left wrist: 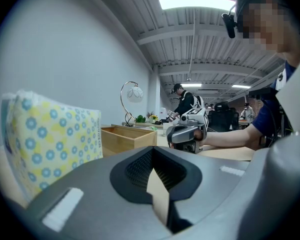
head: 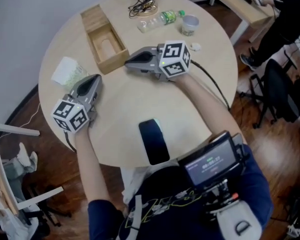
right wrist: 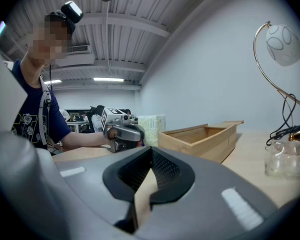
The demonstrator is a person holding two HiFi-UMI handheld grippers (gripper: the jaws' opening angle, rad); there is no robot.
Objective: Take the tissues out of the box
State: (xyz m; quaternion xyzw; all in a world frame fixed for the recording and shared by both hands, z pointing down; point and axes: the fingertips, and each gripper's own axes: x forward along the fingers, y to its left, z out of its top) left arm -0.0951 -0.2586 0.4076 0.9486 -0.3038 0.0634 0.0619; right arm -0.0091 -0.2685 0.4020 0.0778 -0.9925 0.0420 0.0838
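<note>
An open-topped wooden box (head: pixel 106 42) lies on the round table (head: pixel 125 114) and looks empty inside. A tissue pack with a blue and yellow flower print (head: pixel 68 71) rests on the table to the box's left, outside it. My left gripper (head: pixel 96 78) is shut and empty, resting just right of the pack. My right gripper (head: pixel 127 63) is also shut and empty, its tip at the box's near right corner. The left gripper view has the pack (left wrist: pixel 50 144) close on the left, with the box (left wrist: pixel 127 138) behind it. In the right gripper view the box (right wrist: pixel 205 136) is ahead and the pack (right wrist: pixel 152 124) beyond.
A black phone (head: pixel 154 141) lies near the table's front edge. At the back stand a plastic bottle (head: pixel 160 20), a small cup (head: pixel 190 25) and a tangle of cable (head: pixel 142 4). A lamp (right wrist: pixel 282 39) rises at the right. People sit at desks further off.
</note>
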